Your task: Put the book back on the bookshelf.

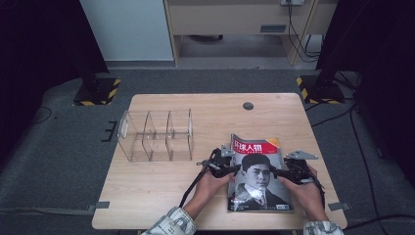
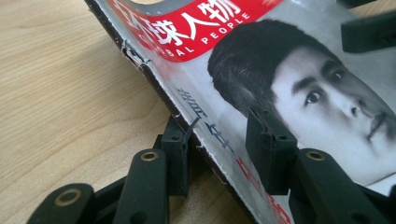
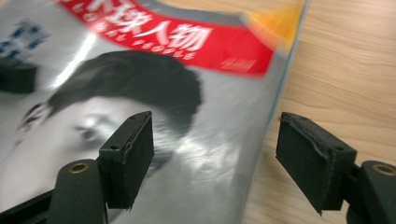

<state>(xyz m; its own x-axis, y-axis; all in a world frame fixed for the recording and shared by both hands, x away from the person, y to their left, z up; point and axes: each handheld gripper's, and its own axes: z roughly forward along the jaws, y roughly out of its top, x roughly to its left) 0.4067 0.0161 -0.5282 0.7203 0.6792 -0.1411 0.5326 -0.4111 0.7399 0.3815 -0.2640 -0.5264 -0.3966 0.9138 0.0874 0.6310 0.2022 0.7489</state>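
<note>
Clear acrylic organizer (image 1: 155, 135) stands left on the wooden table (image 1: 161, 186), and beside it the left gripper (image 1: 226, 169) straddles the magazine's (image 1: 258, 171) spine edge, jaws apart, while the right gripper (image 1: 280, 172) straddles its opposite edge, jaws spread.

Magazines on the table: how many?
1. The magazine lies flat near the table's front right, between the left gripper and right gripper. Nothing seems to hide another.
</note>
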